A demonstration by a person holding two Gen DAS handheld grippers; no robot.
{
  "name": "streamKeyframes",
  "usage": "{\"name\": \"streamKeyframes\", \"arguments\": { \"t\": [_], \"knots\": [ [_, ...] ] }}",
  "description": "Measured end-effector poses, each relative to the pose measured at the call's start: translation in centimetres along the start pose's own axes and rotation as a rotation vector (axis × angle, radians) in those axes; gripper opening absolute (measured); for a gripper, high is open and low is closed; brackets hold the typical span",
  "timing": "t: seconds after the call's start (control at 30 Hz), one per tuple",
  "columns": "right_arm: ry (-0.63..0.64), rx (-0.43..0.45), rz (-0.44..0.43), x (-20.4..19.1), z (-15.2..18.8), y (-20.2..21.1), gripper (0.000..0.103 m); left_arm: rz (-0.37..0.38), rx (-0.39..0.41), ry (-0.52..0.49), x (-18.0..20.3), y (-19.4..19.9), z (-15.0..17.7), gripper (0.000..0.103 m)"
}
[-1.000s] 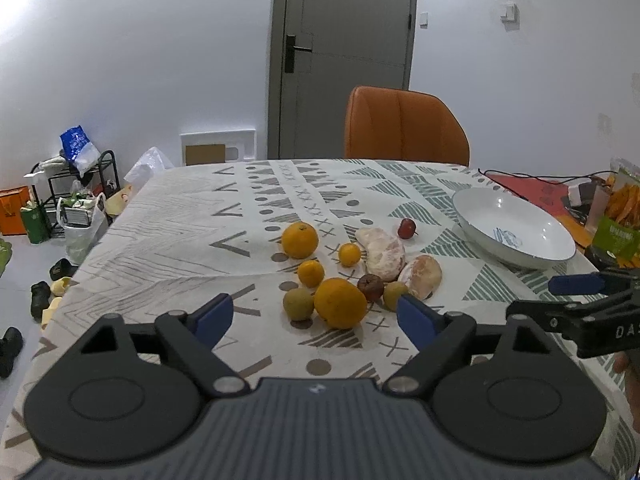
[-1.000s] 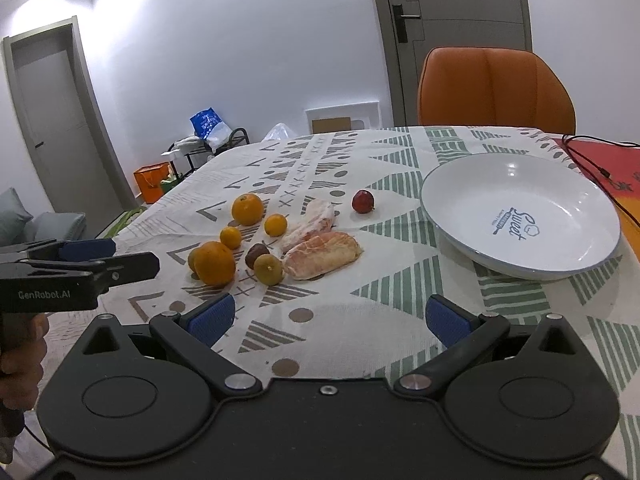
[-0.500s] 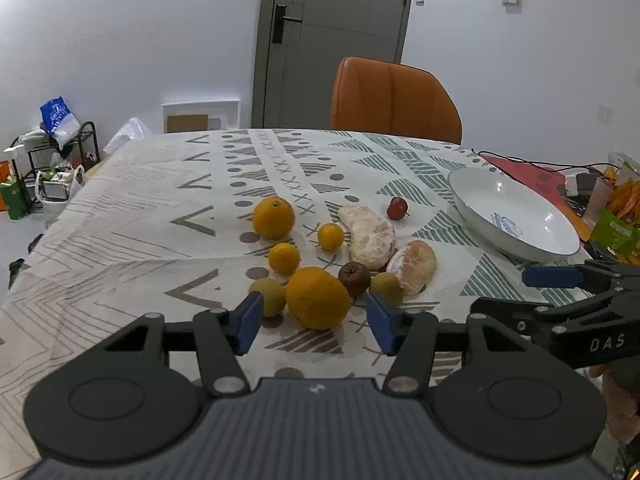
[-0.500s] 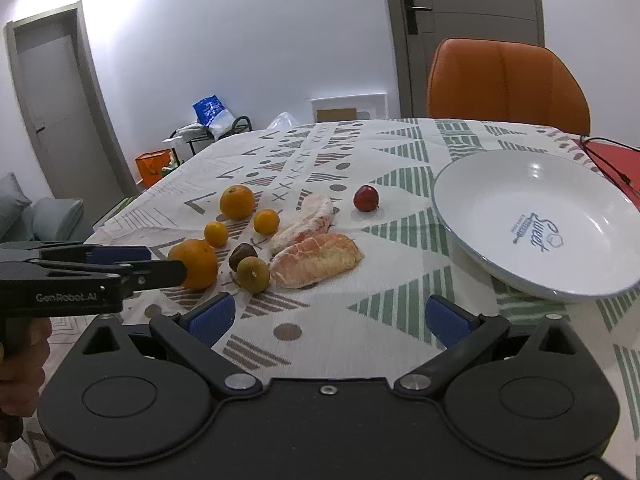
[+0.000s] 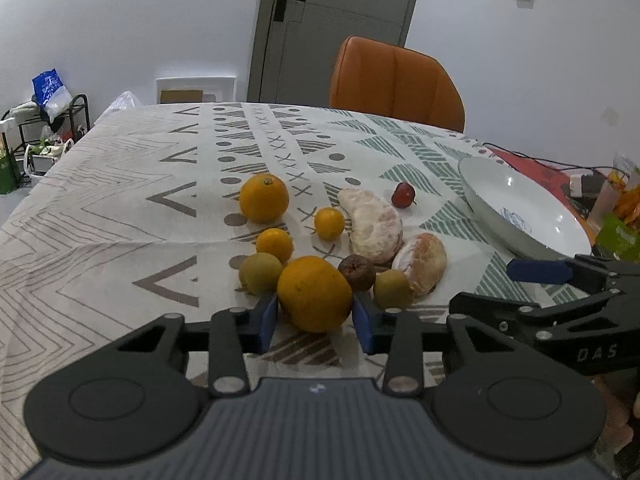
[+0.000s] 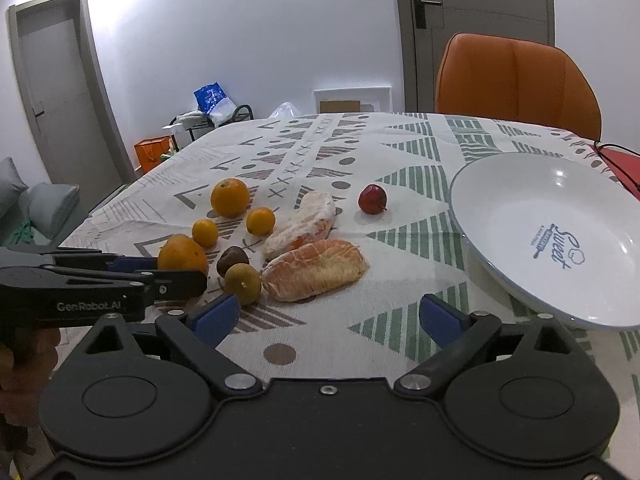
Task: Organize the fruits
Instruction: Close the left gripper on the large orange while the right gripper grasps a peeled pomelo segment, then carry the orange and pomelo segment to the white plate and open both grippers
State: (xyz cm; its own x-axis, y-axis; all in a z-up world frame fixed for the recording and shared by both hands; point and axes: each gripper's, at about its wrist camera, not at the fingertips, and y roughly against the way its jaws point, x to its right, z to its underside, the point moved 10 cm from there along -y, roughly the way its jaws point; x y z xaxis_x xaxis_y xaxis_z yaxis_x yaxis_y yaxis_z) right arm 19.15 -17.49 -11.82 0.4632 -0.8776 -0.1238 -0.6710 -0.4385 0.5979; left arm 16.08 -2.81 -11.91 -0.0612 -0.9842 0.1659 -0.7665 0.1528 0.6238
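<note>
Both left gripper pads now tight against big orange; right gripper wide.

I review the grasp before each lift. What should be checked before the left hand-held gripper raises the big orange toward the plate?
1. Left hand-held gripper straddles the big orange: ok.
2. Pads firmly pressing the orange: cannot tell.
3. Green fruit touching the orange may roll: not ok.
4. White plate empty: ok.
5. Right hand-held gripper open, holding nothing: ok.
</note>
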Motion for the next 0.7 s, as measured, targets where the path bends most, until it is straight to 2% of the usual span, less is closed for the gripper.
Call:
{"name": "streamKeyframes", "arguments": {
  "t": [0.3,0.7],
  "knots": [
    [-0.008,-0.030,-0.006,0.1,0.1,-1.7,0.093,-0.006,0.023,0.004,-0.2,1.0,-0.9,0.038],
    [0.044,-0.022,0.029,-0.2,-0.6,-3.4,0.093,-0.032,0.061,0.019,-1.5,1.8,-2.2,0.038]
  ]
}}
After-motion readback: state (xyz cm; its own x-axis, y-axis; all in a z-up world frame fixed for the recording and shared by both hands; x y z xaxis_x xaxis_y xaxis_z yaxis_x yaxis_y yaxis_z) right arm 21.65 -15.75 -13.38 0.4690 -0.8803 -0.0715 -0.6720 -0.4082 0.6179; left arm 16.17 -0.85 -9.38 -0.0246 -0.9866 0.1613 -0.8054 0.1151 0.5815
